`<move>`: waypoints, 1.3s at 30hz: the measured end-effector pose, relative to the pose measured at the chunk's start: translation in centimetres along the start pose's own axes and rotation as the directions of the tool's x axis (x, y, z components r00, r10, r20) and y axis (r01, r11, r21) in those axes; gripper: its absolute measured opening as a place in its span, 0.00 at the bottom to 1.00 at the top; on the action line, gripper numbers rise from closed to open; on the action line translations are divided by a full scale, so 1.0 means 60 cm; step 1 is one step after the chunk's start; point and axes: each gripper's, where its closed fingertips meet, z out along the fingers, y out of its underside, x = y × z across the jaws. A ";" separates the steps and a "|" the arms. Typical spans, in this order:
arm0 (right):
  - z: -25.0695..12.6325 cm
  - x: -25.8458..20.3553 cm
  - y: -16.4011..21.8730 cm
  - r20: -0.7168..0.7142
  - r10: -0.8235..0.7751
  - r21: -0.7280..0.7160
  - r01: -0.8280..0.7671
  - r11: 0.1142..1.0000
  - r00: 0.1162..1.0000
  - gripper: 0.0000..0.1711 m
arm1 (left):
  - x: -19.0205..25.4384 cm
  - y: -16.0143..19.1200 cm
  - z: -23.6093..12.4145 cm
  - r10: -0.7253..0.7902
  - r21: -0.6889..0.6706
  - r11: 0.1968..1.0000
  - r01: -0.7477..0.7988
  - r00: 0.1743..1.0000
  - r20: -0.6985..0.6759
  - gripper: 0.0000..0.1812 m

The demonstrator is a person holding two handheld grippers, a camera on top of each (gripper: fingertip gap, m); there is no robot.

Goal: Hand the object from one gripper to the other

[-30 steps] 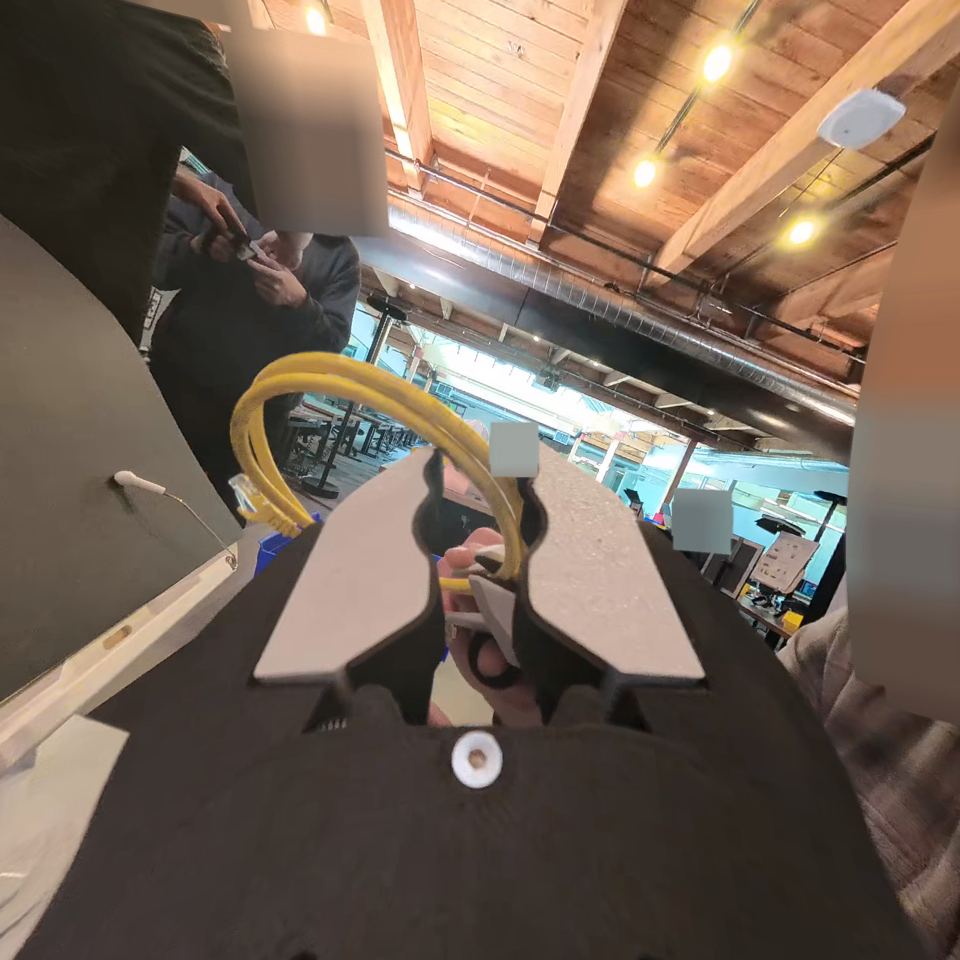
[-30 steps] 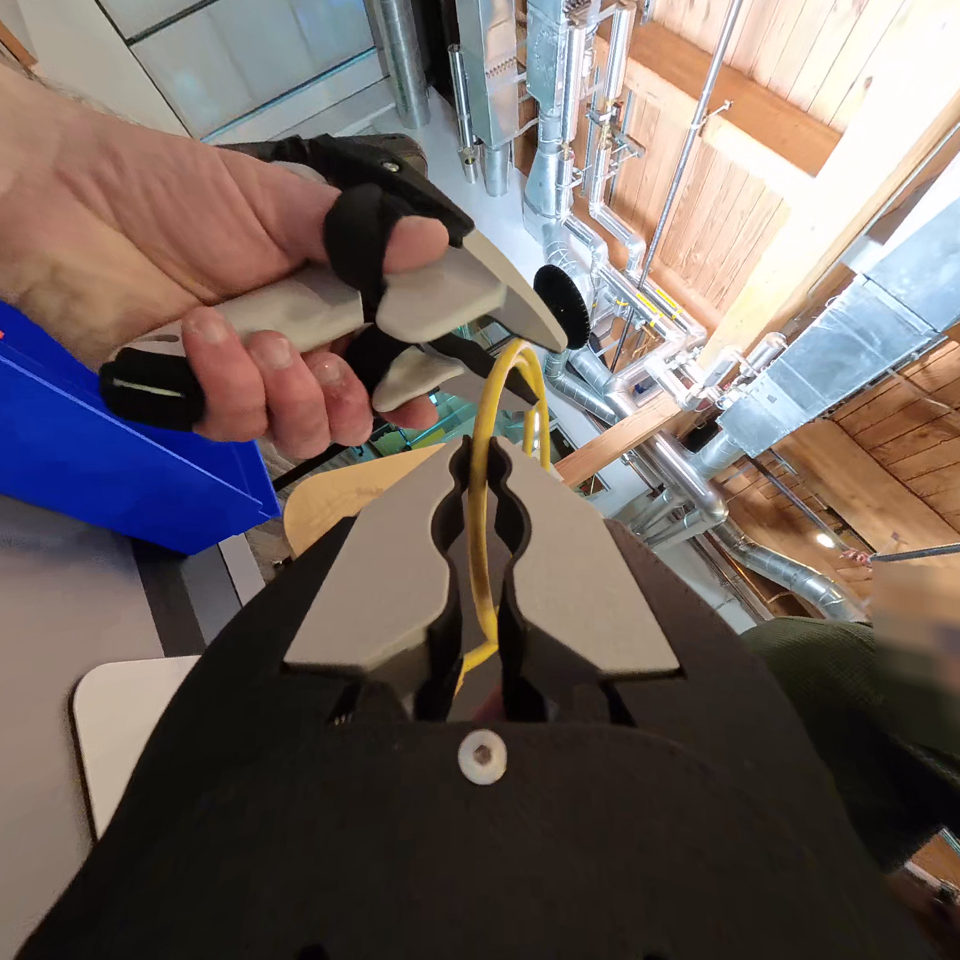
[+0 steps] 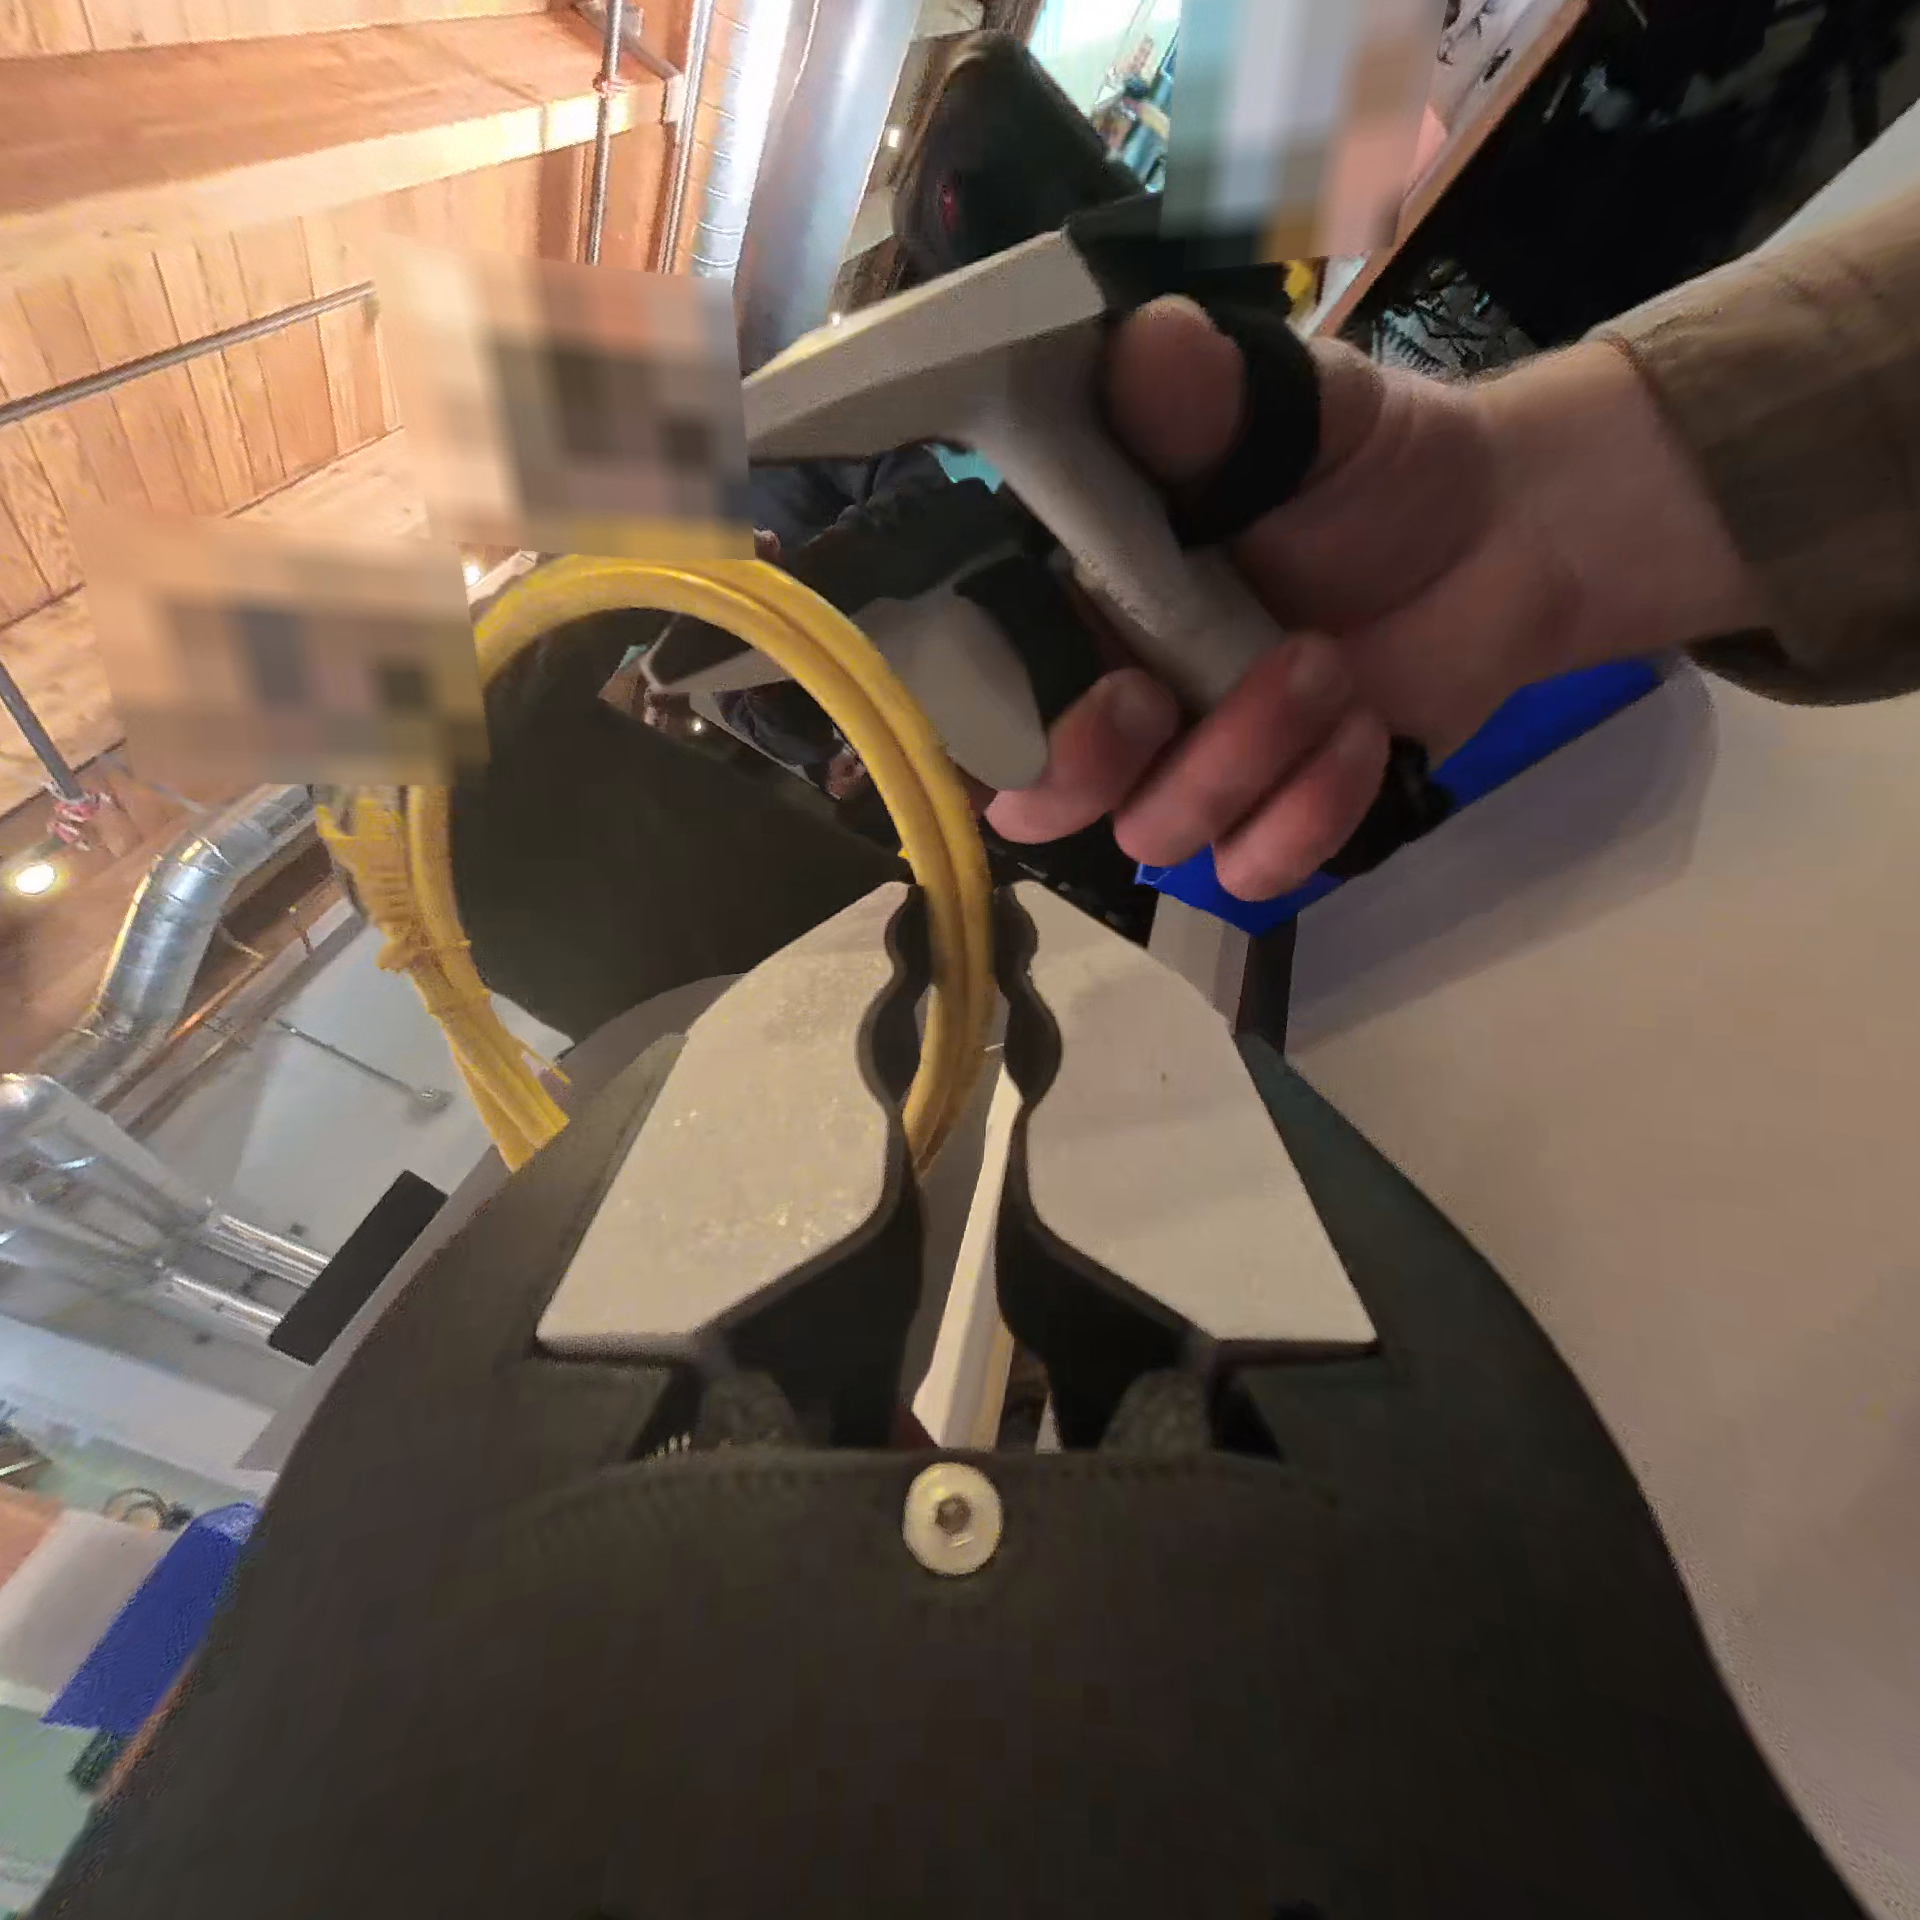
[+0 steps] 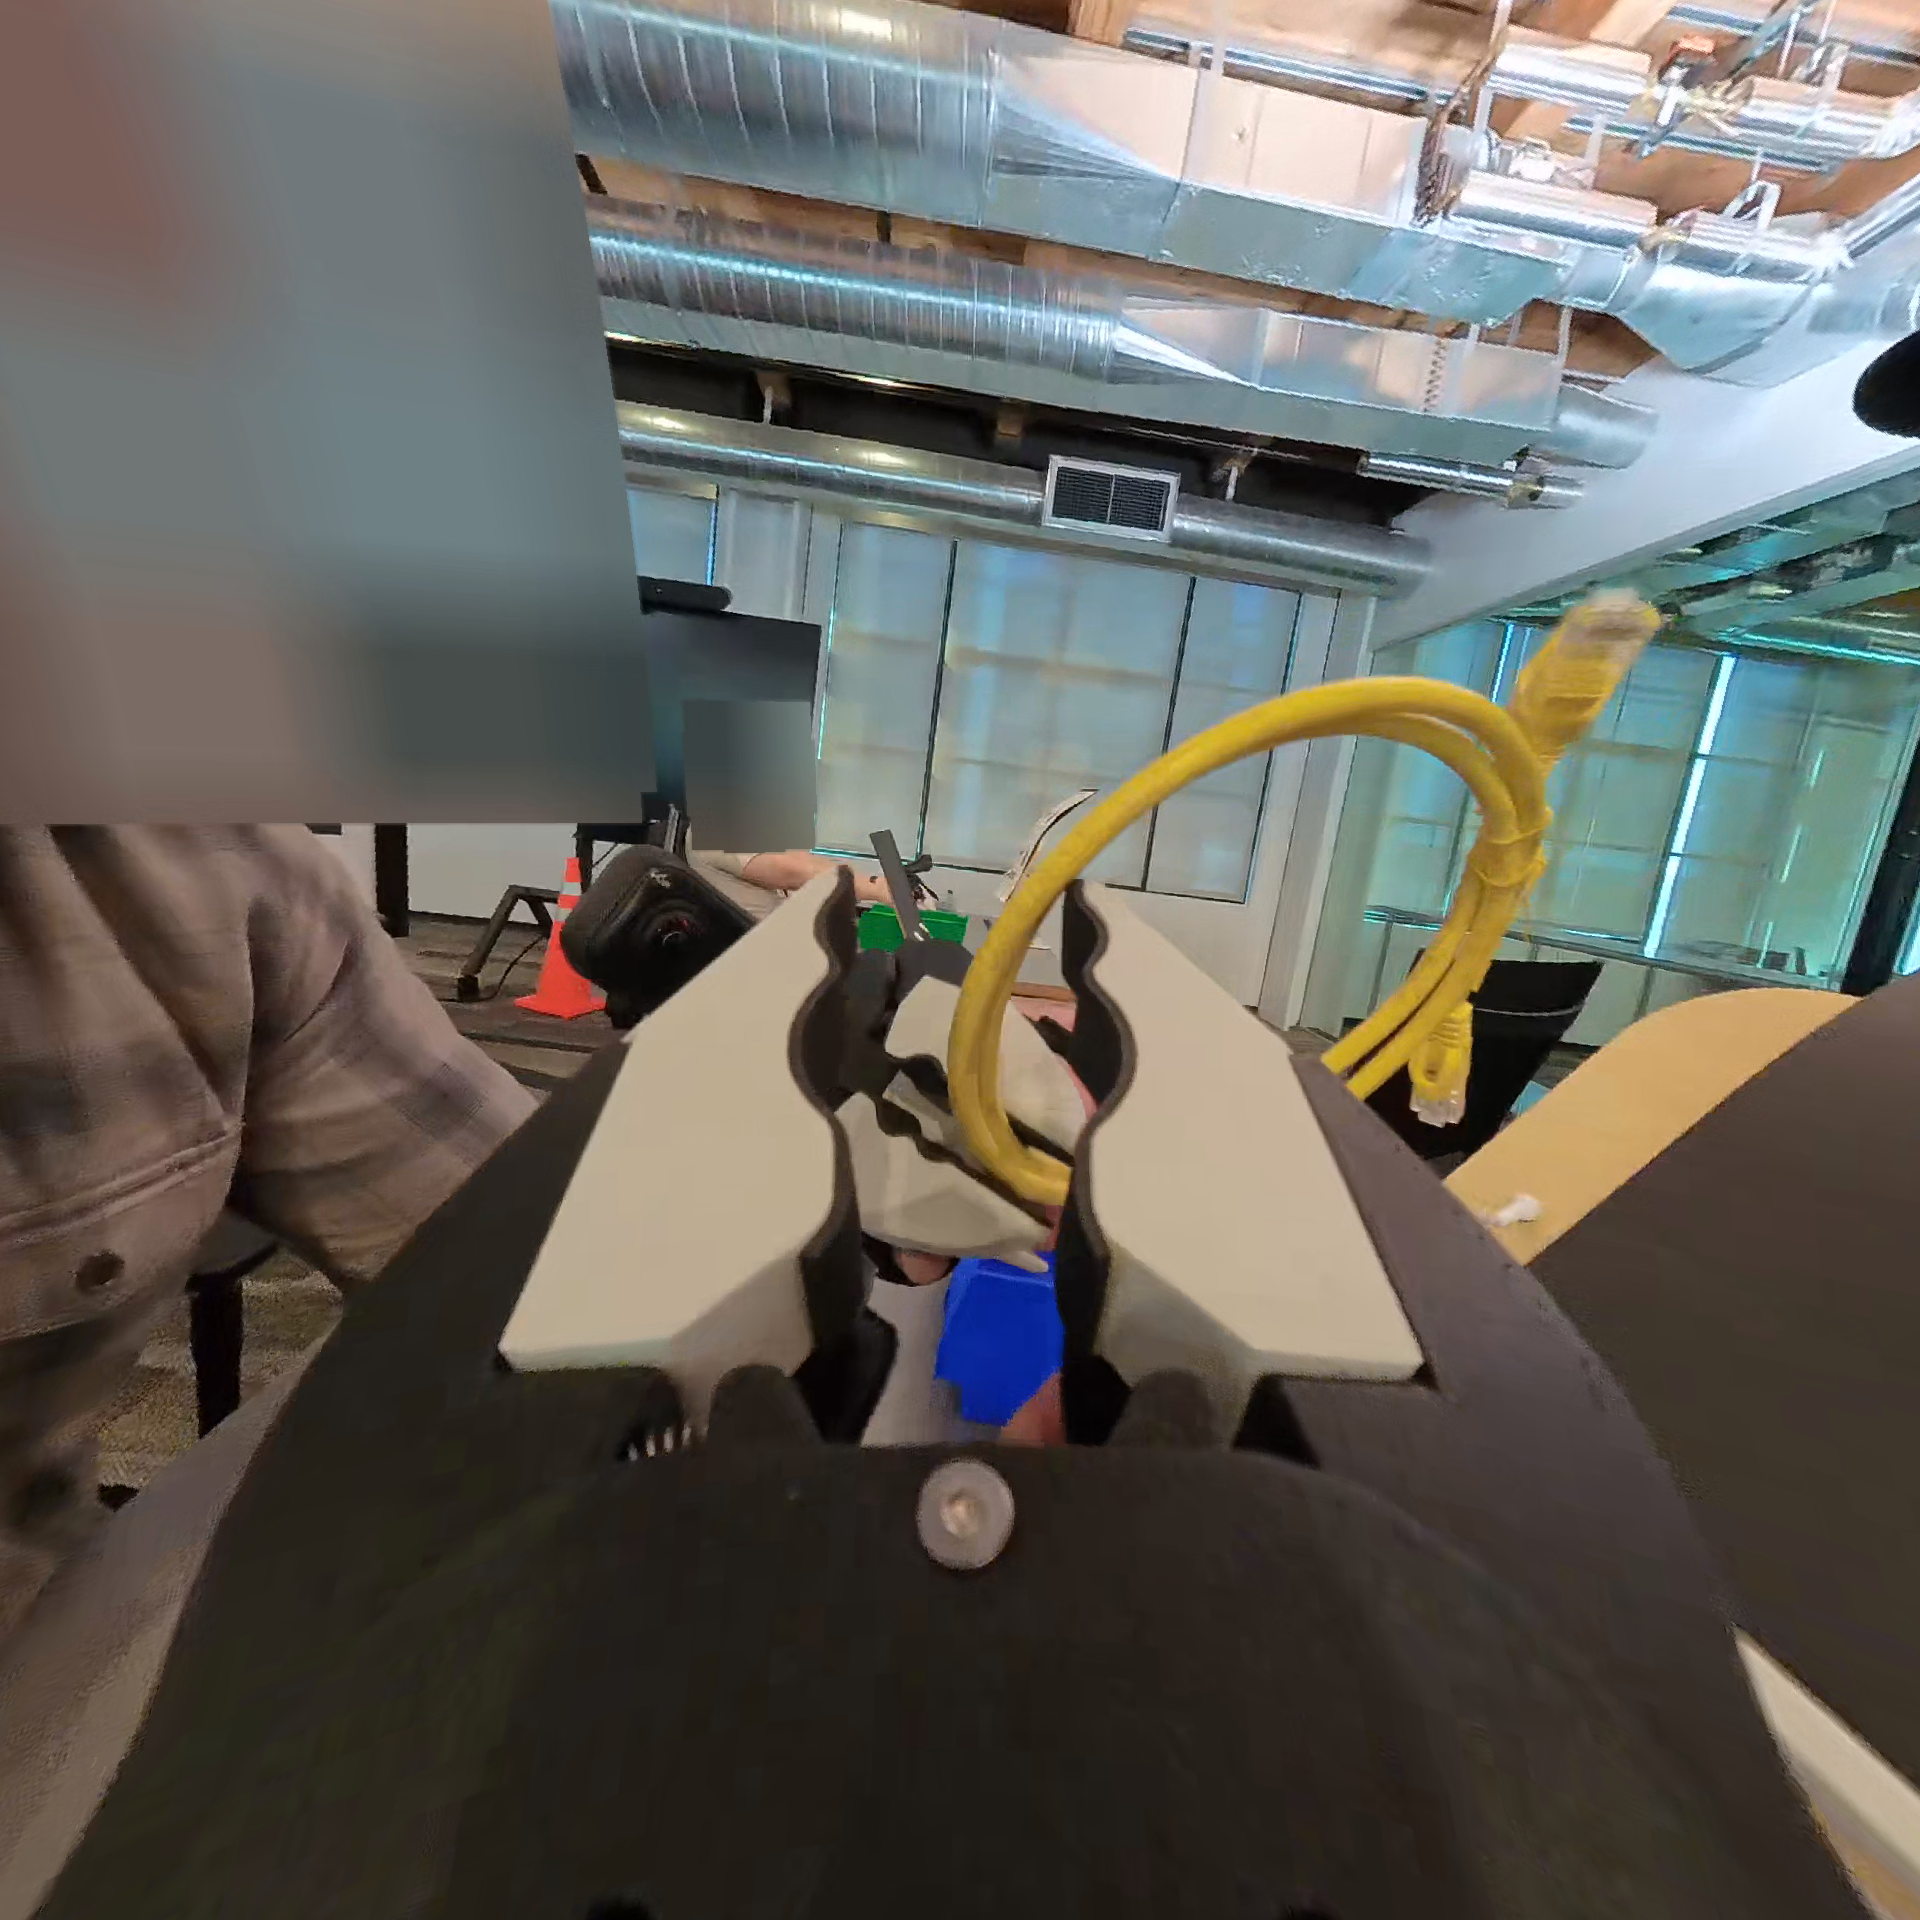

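**A:** Checking handover state. Who has the yellow cable (image 3: 948,997)?

**B:** Left gripper (image 3: 958,894), as far as I can judge. Its jaws are nearly together, with the coil's strands running between them and lying against one finger. From the left wrist view alone I can't confirm a hard clamp, because a sliver of gap shows on the other side. In the right wrist view its grey fingers look pinched on the bottom of the loop.

**A:** And the right gripper (image 4: 958,888)?

**B:** Jaws well apart. The loop passes between them, close to one finger, and I can't tell whether it touches. It isn't squeezing anything.

**A:** Where's the coil?

**B:** In the air between the two tools, not resting on anything. The tied bundle and a plug (image 4: 1579,665) stick up and off to the side, and a second plug hangs lower down.

**A:** So which step is this?

**B:** My read is late transfer. The receiver has the load and the giver is slack but straddling the loop.

**A:** Next move?

**B:** The hand (image 3: 1403,582) holding the right tool should back it straight out along its fingers. Keep the jaws wide so neither finger hooks a strand. The left should keep squeezing and hold steady.

**A:** Risks?

**B:** The cable is springy and the grip is on a few thin strands. A snag on the way out could drag the coil sideways in the left jaws or pull it free. The blue bin (image 4: 997,1340) is below, in case it drops.
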 end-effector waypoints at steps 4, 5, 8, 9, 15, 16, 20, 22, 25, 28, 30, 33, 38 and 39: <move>-0.004 -0.001 0.006 0.004 -0.024 -0.012 0.025 1.000 1.000 0.06 | 0.012 0.000 0.002 0.012 0.007 1.000 -0.012 1.000 -0.029 0.06; -0.004 -0.004 0.008 0.014 -0.041 -0.018 0.041 0.999 0.999 0.05 | 0.014 0.001 0.003 0.019 0.003 1.000 -0.019 0.999 -0.033 0.06; -0.002 -0.009 0.010 0.016 -0.102 -0.021 0.103 0.994 0.995 0.04 | 0.015 0.004 0.005 0.014 0.003 1.000 -0.014 0.999 -0.031 0.06; 0.000 -0.009 0.011 0.013 -0.111 -0.022 0.111 0.994 0.994 0.04 | 0.013 0.006 0.005 0.020 -0.001 1.000 -0.020 0.999 -0.025 0.06; 0.004 -0.007 0.011 -0.022 -0.170 -0.008 0.170 0.985 0.985 0.02 | 0.003 0.010 0.002 -0.007 -0.010 1.000 0.007 1.000 -0.006 0.08; 0.004 -0.005 0.009 -0.031 -0.177 -0.004 0.177 0.984 0.984 0.02 | 0.001 0.011 0.002 -0.032 -0.010 0.999 0.032 0.999 -0.013 0.12; -0.005 0.000 -0.008 -0.072 -0.220 0.037 0.223 0.974 0.973 0.01 | -0.016 0.009 -0.004 -0.190 0.030 0.981 0.191 0.982 -0.020 0.19; -0.013 -0.001 -0.020 -0.082 -0.234 0.064 0.239 0.969 0.969 0.01 | -0.032 0.011 -0.008 -0.308 0.058 0.949 0.309 0.951 -0.019 0.22; -0.021 -0.005 -0.025 -0.074 -0.262 0.061 0.266 0.962 0.962 0.01 | -0.058 0.029 -0.010 -0.559 0.072 0.825 0.561 0.828 -0.038 0.27; -0.020 -0.016 -0.020 -0.045 -0.290 0.043 0.291 0.956 0.956 0.01 | -0.079 0.037 -0.012 -0.802 0.124 0.569 0.813 0.582 -0.137 0.33; -0.015 -0.026 -0.012 -0.008 -0.294 0.031 0.294 0.955 0.956 0.01 | -0.089 0.037 -0.015 -0.876 0.155 0.409 0.900 0.434 -0.208 0.35; -0.003 -0.041 0.010 0.053 -0.288 -0.003 0.289 0.957 0.956 0.01 | -0.092 0.035 -0.015 -0.899 0.163 0.324 0.932 0.357 -0.253 0.39; 0.018 -0.074 0.045 0.175 -0.231 -0.039 0.242 0.970 0.957 0.01 | -0.090 0.026 -0.017 -0.895 0.169 0.280 0.945 0.320 -0.310 0.42; 0.023 -0.079 0.053 0.193 -0.221 -0.048 0.234 0.971 0.956 0.02 | -0.090 0.026 -0.019 -0.894 0.171 0.273 0.947 0.315 -0.319 0.41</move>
